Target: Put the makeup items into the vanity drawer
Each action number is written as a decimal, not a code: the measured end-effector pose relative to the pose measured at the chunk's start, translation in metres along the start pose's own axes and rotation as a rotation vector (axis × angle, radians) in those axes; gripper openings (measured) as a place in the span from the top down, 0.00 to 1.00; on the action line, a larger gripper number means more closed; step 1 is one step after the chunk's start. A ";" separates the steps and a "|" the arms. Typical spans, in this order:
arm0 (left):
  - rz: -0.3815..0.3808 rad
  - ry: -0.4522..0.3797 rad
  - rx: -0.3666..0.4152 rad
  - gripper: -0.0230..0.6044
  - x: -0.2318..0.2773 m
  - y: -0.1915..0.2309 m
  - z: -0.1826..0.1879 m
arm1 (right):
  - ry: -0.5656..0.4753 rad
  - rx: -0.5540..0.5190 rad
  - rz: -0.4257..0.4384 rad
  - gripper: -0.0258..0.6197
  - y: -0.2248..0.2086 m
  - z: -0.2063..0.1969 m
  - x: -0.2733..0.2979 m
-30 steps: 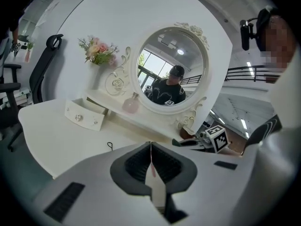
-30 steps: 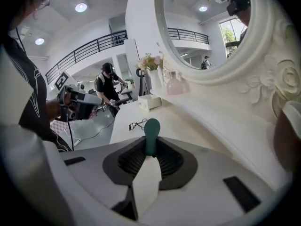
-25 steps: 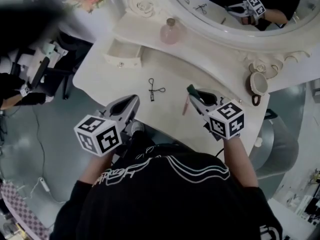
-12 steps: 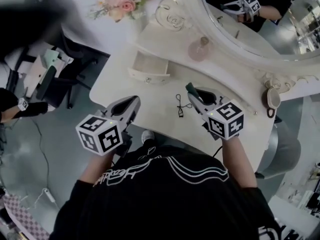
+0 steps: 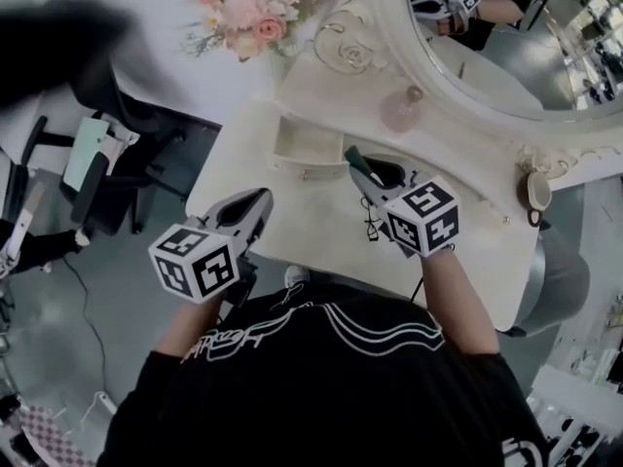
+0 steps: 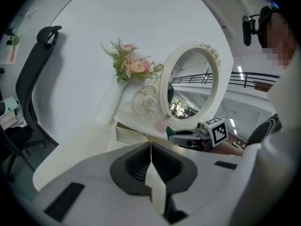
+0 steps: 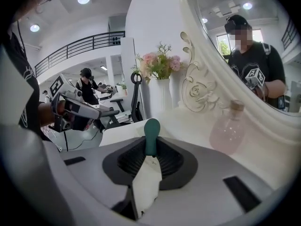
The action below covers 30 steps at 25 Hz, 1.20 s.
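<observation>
My right gripper (image 5: pixel 362 171) is shut on a slim makeup item with a dark green end (image 5: pixel 351 155), which sticks out past the pads (image 7: pixel 151 134). It hovers over the vanity top (image 5: pixel 292 222), just right of the open white drawer (image 5: pixel 296 148). A black eyelash curler (image 5: pixel 372 227) lies on the vanity, partly hidden under that gripper. My left gripper (image 5: pixel 261 198) is shut with nothing in it, over the vanity's front left edge; its jaws meet in the left gripper view (image 6: pixel 150 160). That view also shows the right gripper (image 6: pixel 188 136) from the side.
A pink glass bottle (image 5: pixel 402 111) stands on the raised shelf behind the drawer, below the large oval mirror (image 5: pixel 506 56). A vase of pink flowers (image 5: pixel 255 13) is at the back left. A small round hand mirror (image 5: pixel 535 192) lies at the right. An office chair (image 5: pixel 97 178) stands left of the vanity.
My right gripper has carried the green-ended item left toward the open drawer, leaving the eyelash curler behind it. The head view has swung, and the left gripper has kept its place.
</observation>
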<state>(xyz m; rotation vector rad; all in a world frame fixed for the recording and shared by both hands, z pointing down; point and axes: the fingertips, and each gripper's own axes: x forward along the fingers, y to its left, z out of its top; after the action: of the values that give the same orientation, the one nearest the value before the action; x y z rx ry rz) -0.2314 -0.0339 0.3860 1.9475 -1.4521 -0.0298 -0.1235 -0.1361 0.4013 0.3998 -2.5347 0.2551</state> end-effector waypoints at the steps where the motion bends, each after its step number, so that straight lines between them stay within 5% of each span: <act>1: -0.003 0.001 0.000 0.92 0.000 0.004 0.001 | 0.001 -0.007 -0.004 0.83 0.000 0.002 0.006; 16: 0.012 0.059 -0.032 0.92 0.012 0.057 0.001 | 0.091 -0.010 -0.023 0.72 -0.012 -0.008 0.092; 30: 0.015 0.078 -0.034 0.92 0.020 0.073 0.000 | 0.053 0.060 0.013 0.54 -0.007 -0.007 0.099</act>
<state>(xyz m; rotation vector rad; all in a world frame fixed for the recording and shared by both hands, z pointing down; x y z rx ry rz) -0.2847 -0.0608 0.4323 1.8896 -1.4065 0.0277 -0.1964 -0.1631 0.4626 0.3943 -2.4832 0.3433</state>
